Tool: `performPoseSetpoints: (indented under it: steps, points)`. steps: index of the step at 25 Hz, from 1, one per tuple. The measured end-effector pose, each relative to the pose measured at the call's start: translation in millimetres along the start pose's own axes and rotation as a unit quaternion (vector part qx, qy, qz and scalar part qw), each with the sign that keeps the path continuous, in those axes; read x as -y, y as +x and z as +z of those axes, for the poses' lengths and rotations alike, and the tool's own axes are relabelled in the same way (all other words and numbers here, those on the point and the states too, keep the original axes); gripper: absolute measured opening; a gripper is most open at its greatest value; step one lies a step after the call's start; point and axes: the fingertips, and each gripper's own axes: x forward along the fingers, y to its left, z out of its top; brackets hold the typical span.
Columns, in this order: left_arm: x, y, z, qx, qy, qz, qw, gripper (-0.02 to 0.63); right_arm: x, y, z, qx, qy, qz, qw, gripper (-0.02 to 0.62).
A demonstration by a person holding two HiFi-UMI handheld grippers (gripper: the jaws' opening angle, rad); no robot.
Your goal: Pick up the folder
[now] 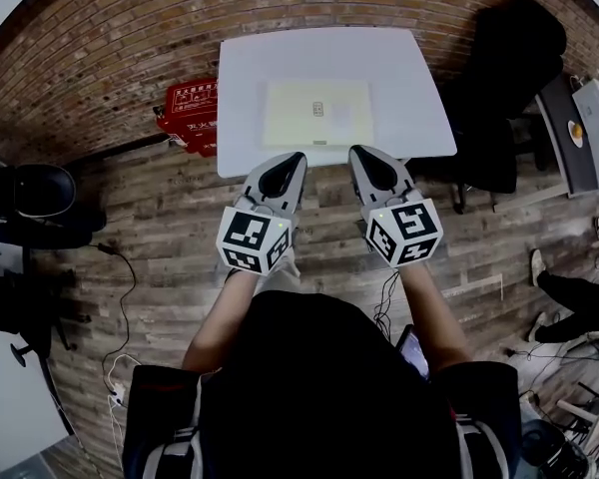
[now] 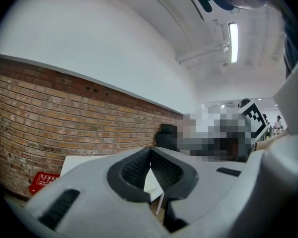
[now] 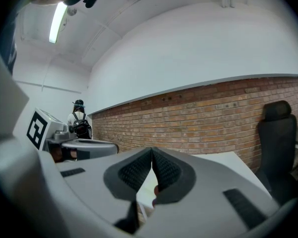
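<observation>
left gripper (image 1: 298, 157): jaws pressed together with nothing between them, tip just short of the table's near edge.
right gripper (image 1: 355, 152): the same, pads meeting and empty, just beside the left one.
our worry up close: with both claws sealed, we would only nudge the folder unless they part before contact.
table (image 1: 424, 118): white, smooth top; we judge a flat sheet would slide on it rather than lift.
folder (image 1: 316, 114): pale, lying flat mid-table, well apart from both tips. we see no raised edge to bite on, so a pinch may slip or crease it.
far side: a shove could send it off toward the brick wall (image 1: 90, 58), where the red box (image 1: 192, 109) sits.
</observation>
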Motion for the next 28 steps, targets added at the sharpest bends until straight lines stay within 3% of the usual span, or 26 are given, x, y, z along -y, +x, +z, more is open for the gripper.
performPoseSetpoints:
  steps: [28]
  points:
    - [-94.3, 81.1, -41.0, -0.068, -0.040, -0.101, 0.9918, 0.018, 32.0, 107.5, -34.0, -0.063, 0.048, -0.086, 0.993, 0.028]
